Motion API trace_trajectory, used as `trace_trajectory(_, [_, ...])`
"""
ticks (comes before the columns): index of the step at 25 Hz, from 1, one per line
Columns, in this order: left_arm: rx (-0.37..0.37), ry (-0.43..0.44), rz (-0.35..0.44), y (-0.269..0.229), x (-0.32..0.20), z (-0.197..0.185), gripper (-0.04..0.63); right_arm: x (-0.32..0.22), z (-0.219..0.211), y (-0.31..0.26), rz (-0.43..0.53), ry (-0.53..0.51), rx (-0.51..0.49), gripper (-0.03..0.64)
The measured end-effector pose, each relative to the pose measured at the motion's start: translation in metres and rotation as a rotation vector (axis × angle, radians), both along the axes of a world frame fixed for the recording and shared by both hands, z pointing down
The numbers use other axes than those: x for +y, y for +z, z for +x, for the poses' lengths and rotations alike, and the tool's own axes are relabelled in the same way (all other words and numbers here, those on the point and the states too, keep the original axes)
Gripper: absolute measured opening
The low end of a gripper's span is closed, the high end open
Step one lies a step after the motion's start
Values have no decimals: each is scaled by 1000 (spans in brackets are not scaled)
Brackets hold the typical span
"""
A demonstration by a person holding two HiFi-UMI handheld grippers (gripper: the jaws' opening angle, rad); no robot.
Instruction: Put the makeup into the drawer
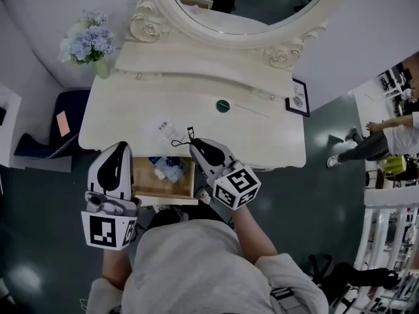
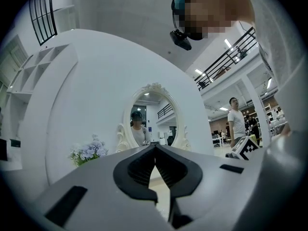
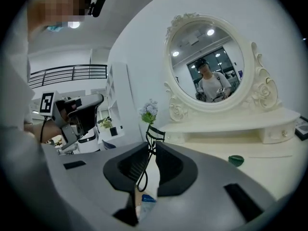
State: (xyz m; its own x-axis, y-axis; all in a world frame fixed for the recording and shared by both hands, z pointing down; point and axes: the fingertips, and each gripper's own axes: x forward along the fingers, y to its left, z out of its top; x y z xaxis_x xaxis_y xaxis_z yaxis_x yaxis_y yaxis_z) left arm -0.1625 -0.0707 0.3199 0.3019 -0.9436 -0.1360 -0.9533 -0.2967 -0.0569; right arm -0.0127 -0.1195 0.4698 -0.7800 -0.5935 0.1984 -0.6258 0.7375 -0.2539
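Observation:
An open wooden drawer juts out below the cream dressing table; a blue-and-white packet lies inside it. My right gripper hovers over the table's front edge just above the drawer, shut on a black eyelash curler. In the right gripper view the curler sticks up between the pads of the right gripper, its loop handle hanging below. My left gripper is at the drawer's left side, shut with nothing in it; its tips meet in the left gripper view.
A clear packet and a green round lid lie on the tabletop. A vase of blue flowers stands at the back left, a small framed picture at the right, an oval mirror behind. A dark stool sits left.

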Motion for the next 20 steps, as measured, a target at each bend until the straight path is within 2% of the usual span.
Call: trace_trajectory(20, [8,-14,-31,11,10,-31,14,48,-51,126,-204,-158,249,55])
